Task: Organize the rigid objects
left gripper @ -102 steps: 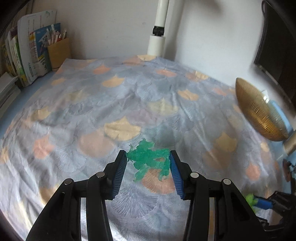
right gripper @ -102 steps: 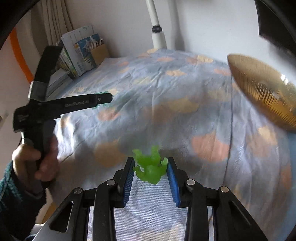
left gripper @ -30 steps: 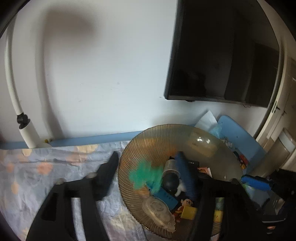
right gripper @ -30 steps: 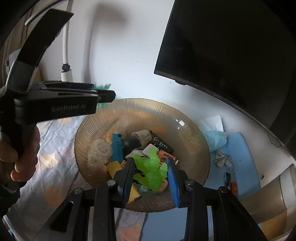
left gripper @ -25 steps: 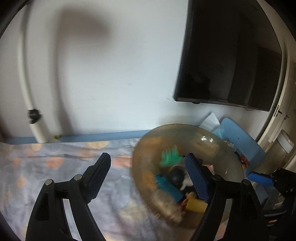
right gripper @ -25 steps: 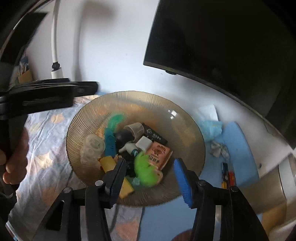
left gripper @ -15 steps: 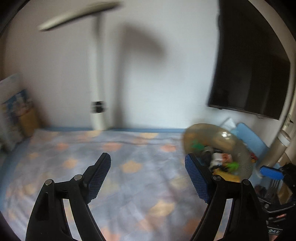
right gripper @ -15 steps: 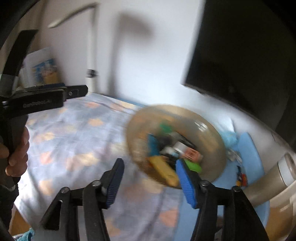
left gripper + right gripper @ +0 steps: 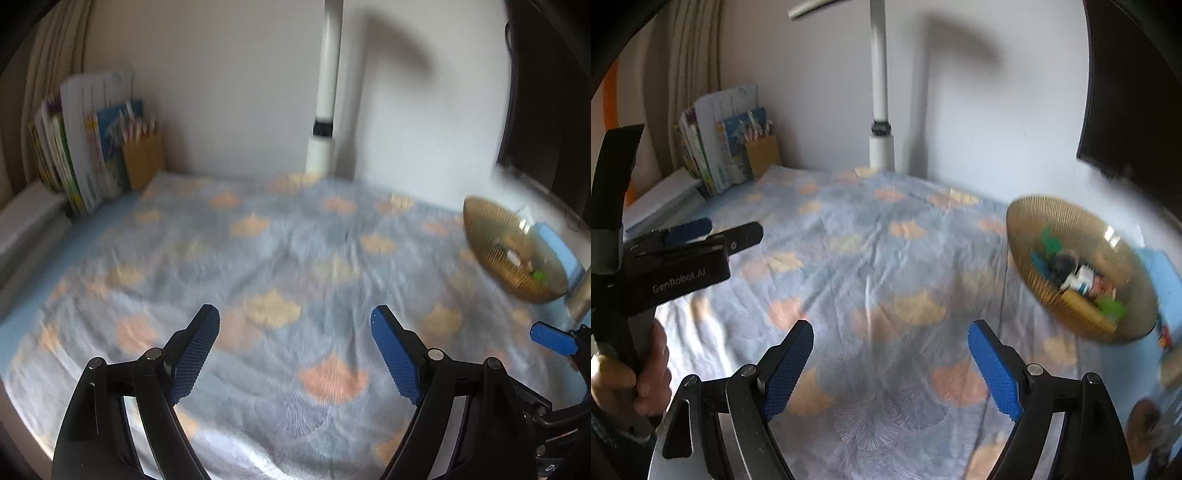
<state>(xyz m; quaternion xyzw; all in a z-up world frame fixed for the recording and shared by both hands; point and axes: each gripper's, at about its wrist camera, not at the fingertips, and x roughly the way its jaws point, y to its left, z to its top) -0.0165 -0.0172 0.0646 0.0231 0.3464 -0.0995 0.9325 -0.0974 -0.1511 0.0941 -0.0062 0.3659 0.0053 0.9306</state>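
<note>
Both toys now lie in the ribbed amber glass bowl; left gripper and right gripper, jaws just opened wide, hold nothing above the patterned blue cloth.

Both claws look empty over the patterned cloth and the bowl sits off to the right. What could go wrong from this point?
The gold bowl sits at the right edge of the cloth, piled with toys; a careless drop-off or a snagged cloth could tip it. Both views are motion-blurred, so any small item left on the cloth could be missed. The left claw and right claw, both open, work close together and could collide.
</note>
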